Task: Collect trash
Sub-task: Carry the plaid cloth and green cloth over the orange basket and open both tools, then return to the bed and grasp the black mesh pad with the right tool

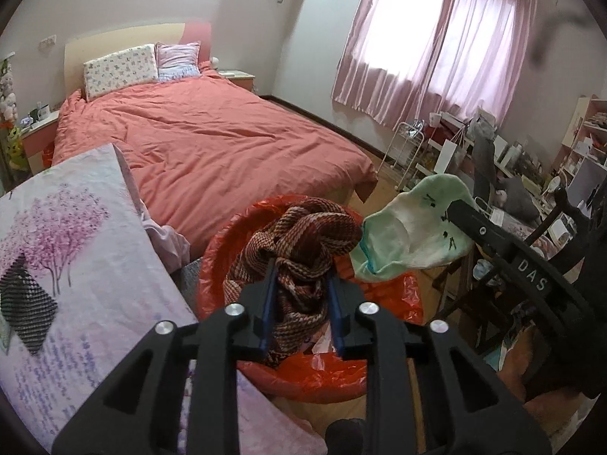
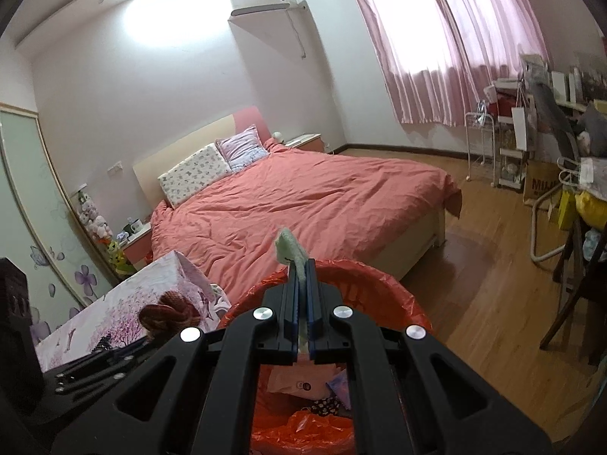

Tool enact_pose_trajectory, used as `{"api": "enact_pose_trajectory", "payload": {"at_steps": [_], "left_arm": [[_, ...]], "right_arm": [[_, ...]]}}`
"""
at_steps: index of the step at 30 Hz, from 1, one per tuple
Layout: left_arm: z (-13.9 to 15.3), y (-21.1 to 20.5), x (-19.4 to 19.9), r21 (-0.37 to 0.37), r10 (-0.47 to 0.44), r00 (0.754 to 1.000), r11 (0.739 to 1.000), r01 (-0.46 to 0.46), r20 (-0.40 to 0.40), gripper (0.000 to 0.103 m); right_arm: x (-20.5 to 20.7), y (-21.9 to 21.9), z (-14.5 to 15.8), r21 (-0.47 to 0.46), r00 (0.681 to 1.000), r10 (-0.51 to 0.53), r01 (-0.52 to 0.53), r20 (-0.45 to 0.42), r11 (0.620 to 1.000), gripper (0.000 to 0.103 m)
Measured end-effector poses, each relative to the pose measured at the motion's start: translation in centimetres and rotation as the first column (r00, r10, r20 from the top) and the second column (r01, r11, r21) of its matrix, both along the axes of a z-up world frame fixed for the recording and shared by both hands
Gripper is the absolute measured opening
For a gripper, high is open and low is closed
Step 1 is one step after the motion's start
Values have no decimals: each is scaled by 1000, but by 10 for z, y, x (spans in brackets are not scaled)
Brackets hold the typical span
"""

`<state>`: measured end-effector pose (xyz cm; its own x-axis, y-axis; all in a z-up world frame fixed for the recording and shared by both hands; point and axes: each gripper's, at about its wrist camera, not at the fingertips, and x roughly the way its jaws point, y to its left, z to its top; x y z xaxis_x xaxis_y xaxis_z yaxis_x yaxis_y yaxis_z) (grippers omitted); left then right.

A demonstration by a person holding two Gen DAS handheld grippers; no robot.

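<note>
A: Item one, nearest: left gripper [image 1: 301,276]. Condition?

B: Jaws parted, with a brown-and-red knitted scarf [image 1: 303,250] bunched between the blue pads [image 1: 267,314]. Whether the pads press the cloth or only flank it cannot be told. The scarf hangs over the mouth of the bin.

A: Item two: right gripper [image 2: 301,284].

B: Clenched on a pale green sock [image 2: 290,252]; the fabric runs through the narrow slit between the jaws and sticks up past the tips. From the left wrist view the same sock [image 1: 413,235] spreads out white and mint, with small dark marks, held just above the bin's right rim.

A: Item three: the bin.

B: A round bin lined with an orange-red plastic bag [image 2: 383,284], directly beneath both grippers. Inside lie a pink wrapper [image 2: 299,381], a dark patterned scrap and crumpled orange plastic.

A: Item four, beside it?

B: A lilac box printed with pink blossom trees [image 1: 72,250], to the left of the bin, just beside it.

A: Item five, beyond.

B: A bed with a salmon-pink duvet [image 2: 303,197], two pillows [image 2: 197,174] against the headboard, and a nightstand on each side.

A: Farthest entries?

B: Wood floor [image 2: 493,284] to the right, cluttered shelves and a white wire rack [image 2: 480,144] by the wall, pink curtains [image 2: 447,38] over a bright window, and an air conditioner [image 2: 261,3] mounted high.
</note>
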<state>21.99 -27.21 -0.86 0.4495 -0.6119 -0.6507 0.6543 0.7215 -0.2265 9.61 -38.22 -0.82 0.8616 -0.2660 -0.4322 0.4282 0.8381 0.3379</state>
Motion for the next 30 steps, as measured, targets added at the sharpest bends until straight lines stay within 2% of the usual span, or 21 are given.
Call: {"api": "enact_pose_trajectory", "payload": {"at_steps": [4,6,7,9,10,15,22,26,30], "left_arm": [[-12,-4,9,33,26,1000,999,-25,-12,39],[-17,1,14,37,45,999,998,-44,-23,46],[-18,4,16,40,54,998,998,-53,-26,48],[-19,9,19,47,70,997,997,-68,-26,48],[-20,13,21,53,79,997,996,-77,-23,49],[-22,37,24,90,123,992,988,-125,20,51],[-26,92,31,134,199,978,970,-205,55,54],[-27,136,37,134,265,962,953,-271,61,57],[-28,185,45,134,348,936,926,-352,56,58]], "right_arm": [[6,-8,-9,49,999,33,-32,-23,998,4],[9,-9,-14,66,998,53,-50,-41,997,10],[11,-7,-18,73,996,66,-61,-56,995,14],[10,-6,-20,65,996,64,-59,-65,996,41],[8,-2,-20,52,996,58,-55,-68,997,43],[9,6,-16,15,994,62,-61,-92,998,43],[16,20,-9,-22,990,91,-94,-109,995,44],[27,41,-9,-36,981,142,-148,-132,988,44],[40,69,-11,-48,966,205,-215,-156,976,43]]}}
